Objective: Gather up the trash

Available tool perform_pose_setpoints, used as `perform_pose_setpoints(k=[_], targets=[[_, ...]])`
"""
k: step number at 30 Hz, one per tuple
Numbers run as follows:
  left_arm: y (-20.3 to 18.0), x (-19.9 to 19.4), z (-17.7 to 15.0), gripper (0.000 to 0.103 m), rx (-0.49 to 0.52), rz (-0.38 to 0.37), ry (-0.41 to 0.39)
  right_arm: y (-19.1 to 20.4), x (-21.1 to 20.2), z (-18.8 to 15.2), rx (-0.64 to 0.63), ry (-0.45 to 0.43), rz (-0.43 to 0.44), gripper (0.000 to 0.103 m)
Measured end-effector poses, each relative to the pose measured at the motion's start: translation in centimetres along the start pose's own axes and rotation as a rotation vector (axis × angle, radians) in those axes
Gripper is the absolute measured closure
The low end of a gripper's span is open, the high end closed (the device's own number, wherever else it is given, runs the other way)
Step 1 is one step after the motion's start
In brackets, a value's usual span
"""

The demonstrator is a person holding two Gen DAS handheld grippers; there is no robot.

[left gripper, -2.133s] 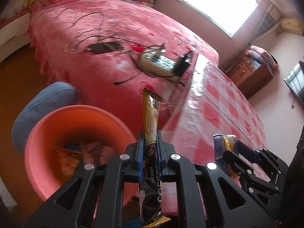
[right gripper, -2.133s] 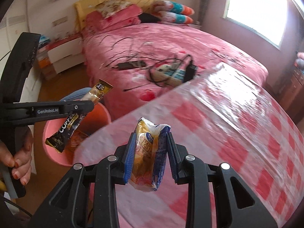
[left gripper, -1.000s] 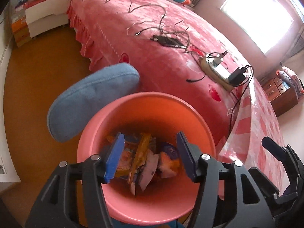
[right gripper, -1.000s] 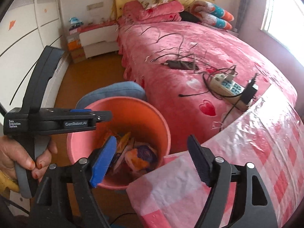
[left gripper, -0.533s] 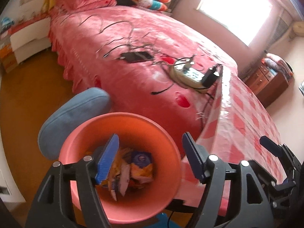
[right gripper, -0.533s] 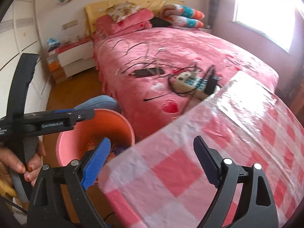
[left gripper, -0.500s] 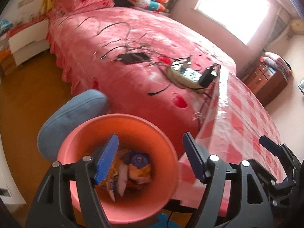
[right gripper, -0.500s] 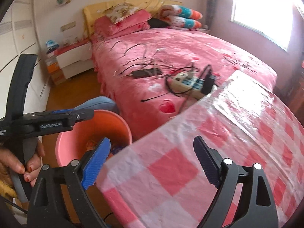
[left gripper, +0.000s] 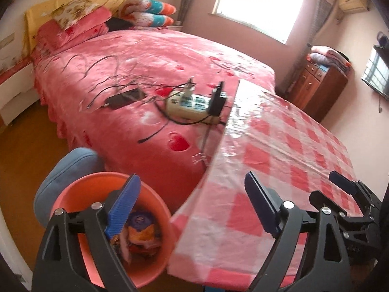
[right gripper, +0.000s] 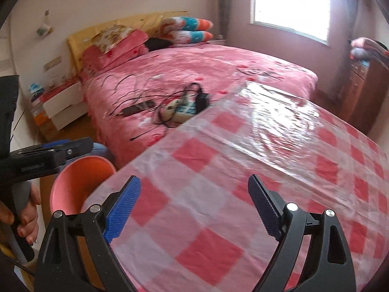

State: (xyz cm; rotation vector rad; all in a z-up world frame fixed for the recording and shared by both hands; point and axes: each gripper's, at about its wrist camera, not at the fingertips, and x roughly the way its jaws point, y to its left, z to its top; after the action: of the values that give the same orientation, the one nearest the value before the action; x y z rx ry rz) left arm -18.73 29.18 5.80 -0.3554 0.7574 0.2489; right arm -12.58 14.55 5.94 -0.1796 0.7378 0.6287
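Note:
An orange-pink bin (left gripper: 155, 262) stands on the floor beside the table's corner and holds several snack wrappers (left gripper: 141, 231). It also shows in the right wrist view (right gripper: 80, 182). My left gripper (left gripper: 192, 206) is open and empty, over the bin's rim and the table corner. My right gripper (right gripper: 194, 206) is open and empty above the pink checked tablecloth (right gripper: 243, 194). The left gripper also shows at the left of the right wrist view (right gripper: 60, 154), and the right gripper at the right of the left wrist view (left gripper: 352, 194).
A blue cushion (left gripper: 63, 170) lies behind the bin. The pink bed (left gripper: 145, 73) carries a power strip (left gripper: 192, 107), a charger and tangled cables. A wooden dresser (left gripper: 318, 90) stands at the far right. A white nightstand (right gripper: 63, 102) sits by the bed head.
Both grippers let their wrappers fall into the bin and opened. They have since risen and swung right, from over the bin toward the table.

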Motion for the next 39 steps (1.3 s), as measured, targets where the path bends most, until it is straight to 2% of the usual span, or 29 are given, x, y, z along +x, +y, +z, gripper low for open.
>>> perform_pose_setpoints(k=[12, 21, 39], targets=[[-7.8, 0.6, 0.7, 0.010, 0.119, -0.076, -0.033, -8.0, -2.9, -1.3, 0.141, -0.060, -0.087, 0.014], [-13.2, 1.7, 0.8, 0.009, 0.184, -0.118, -0.039, -12.6, -4.9, -2.8, 0.207, -0.082, -0.154, 0.014], [-20.6, 3.9, 0.0, 0.008, 0.270, -0.154, -0.009, -18.6, -8.3, -5.1, 0.302, -0.137, -0.255, 0.014]])
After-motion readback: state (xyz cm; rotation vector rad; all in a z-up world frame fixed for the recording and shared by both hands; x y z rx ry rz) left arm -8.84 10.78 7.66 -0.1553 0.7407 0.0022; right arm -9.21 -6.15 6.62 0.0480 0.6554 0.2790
